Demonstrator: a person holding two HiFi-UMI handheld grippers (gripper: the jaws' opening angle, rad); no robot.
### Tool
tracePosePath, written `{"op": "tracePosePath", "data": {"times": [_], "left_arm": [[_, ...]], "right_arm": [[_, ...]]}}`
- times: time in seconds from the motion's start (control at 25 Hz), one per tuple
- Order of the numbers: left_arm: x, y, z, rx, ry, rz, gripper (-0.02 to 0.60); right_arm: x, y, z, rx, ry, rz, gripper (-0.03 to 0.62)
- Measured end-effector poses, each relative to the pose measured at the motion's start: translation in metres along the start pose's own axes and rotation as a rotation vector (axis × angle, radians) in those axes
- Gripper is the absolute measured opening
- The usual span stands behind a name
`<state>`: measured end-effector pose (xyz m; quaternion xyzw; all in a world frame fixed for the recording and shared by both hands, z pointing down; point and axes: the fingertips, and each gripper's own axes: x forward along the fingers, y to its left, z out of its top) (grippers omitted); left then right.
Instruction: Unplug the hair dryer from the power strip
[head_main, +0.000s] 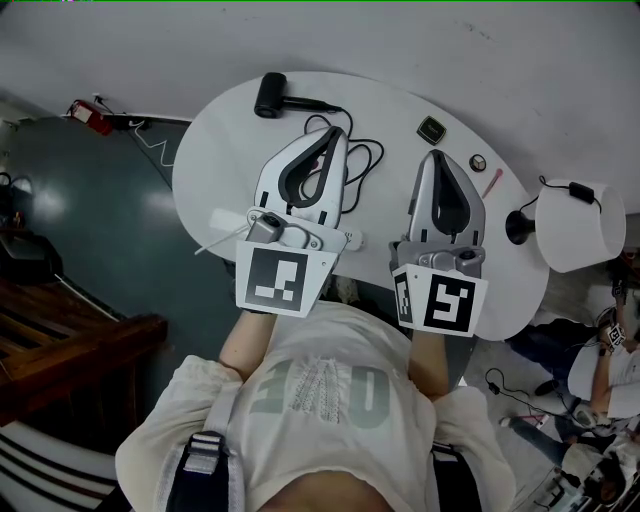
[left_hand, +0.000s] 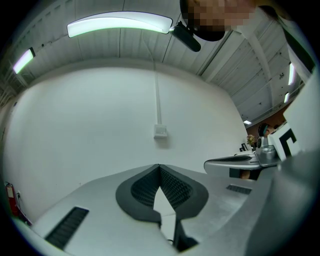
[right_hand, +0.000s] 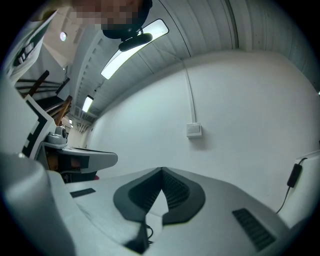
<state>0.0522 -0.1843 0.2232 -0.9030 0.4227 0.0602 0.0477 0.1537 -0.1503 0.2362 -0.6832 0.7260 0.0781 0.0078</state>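
Observation:
The black hair dryer (head_main: 270, 95) lies at the far edge of the white oval table (head_main: 220, 160). Its black cord (head_main: 362, 158) loops toward me and disappears under my left gripper (head_main: 335, 132). A white block (head_main: 352, 239) peeks out beside that gripper's body; it may be the power strip, and the plug is hidden. Both grippers hover side by side above the table, pointing at the far wall. The left gripper (left_hand: 159, 166) is shut with nothing in it. The right gripper (head_main: 432, 155) (right_hand: 161, 170) is shut too and holds nothing.
On the table's right part lie a small dark square device (head_main: 432, 129), a round object (head_main: 478, 162) and a pink pen (head_main: 491, 183). A white-shaded lamp (head_main: 580, 225) stands at the right edge. A red extinguisher (head_main: 90, 115) is on the floor, left. A wall box (left_hand: 160, 131) hangs ahead.

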Motion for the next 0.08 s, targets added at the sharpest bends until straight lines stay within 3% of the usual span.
{"op": "tracePosePath", "data": {"times": [0.08], "left_arm": [[0.0005,0.0003,-0.0006,-0.003,0.0,0.002,0.005]], "right_arm": [[-0.0002,0.0006,0.0002,0.006,-0.002,0.006,0.005]]}}
